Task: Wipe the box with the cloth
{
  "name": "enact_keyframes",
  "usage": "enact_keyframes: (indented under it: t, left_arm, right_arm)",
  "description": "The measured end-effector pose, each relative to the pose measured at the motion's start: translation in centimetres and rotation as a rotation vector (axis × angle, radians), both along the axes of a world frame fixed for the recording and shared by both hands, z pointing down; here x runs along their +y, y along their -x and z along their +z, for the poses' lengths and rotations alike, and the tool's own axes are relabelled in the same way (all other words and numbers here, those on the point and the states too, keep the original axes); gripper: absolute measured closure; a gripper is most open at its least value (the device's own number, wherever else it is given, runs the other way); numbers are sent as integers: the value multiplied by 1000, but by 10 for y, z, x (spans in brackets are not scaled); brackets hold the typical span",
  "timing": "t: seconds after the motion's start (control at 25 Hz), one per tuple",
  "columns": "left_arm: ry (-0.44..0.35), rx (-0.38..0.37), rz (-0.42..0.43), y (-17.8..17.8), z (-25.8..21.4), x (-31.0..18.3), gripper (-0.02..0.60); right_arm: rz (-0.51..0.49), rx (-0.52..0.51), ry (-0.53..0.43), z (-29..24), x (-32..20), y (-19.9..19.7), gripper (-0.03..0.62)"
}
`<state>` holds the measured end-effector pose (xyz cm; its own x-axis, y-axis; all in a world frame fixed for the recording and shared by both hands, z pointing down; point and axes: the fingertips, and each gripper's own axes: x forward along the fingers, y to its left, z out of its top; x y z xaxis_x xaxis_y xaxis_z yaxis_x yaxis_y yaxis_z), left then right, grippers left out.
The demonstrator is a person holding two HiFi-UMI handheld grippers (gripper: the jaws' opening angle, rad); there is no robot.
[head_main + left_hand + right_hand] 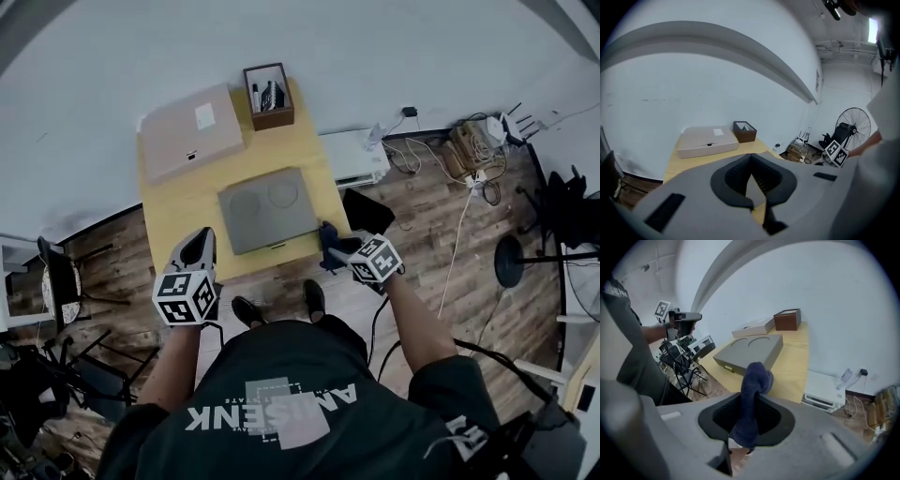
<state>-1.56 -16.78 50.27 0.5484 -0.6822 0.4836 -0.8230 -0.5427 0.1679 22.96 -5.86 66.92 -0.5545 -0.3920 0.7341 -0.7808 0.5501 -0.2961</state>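
- Progress: we judge the wiping hasn't started. The cloth (753,380) is in hand but not on any box.
- Right gripper (337,247): jaws pinch the dark blue cloth, and a folded wad sticks out past the tips.
- Left gripper (200,240): jaws pressed together with nothing between them. It hovers at the near left edge of the table (178,211), doing no work.
- Target: we take the grey box (267,208) at the middle of the table as the one to wipe. Its lid shows two round outlines.
- Box vs tool: the cloth sits just off the box's near right corner, by the table edge, near but apart. In the right gripper view the box lies ahead and slightly left.
- Also on the table, well behind: a beige flat box (190,131) and a small brown box (269,96).
- Left to do: bring the cloth onto the lid, then wipe the lid.
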Motion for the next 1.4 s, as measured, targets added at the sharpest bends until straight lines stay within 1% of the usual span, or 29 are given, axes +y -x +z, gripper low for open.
enact_keyframes:
  t: [0.16,0.32,0.48,0.64,0.76,0.88,1.12,1.24,1.4]
  left_arm:
    - [-4,18,33,1,2,-10,580]
    - [-13,31,25,13,2,-24,580]
    - [-7,46,45,16,1,-26,580]
    - [17,67,18,36,-2,-33,580]
    - [31,101,-29,52,-7,-33,580]
    - [26,104,-90,73,-12,-33,580]
    - [28,117,-232,113,-18,-26,580]
    - [19,101,-291,131,-19,-18,580]
    - [3,45,-377,154,-19,-5,580]
  right_arm:
    - [82,-38,-9,-15,10,-10,513]
    - [160,-67,-49,-40,-2,-8,513]
    - [168,-83,-100,-67,-20,9,513]
    - [148,-130,-139,-90,-51,45,513]
    - [122,-163,-153,-103,-81,72,513]
    - [94,-192,-154,-110,-112,101,513]
    - [26,-176,-127,-99,-164,161,513]
    - [11,-171,-101,-88,-180,188,513]
    - [18,-145,-57,-68,-203,215,513]
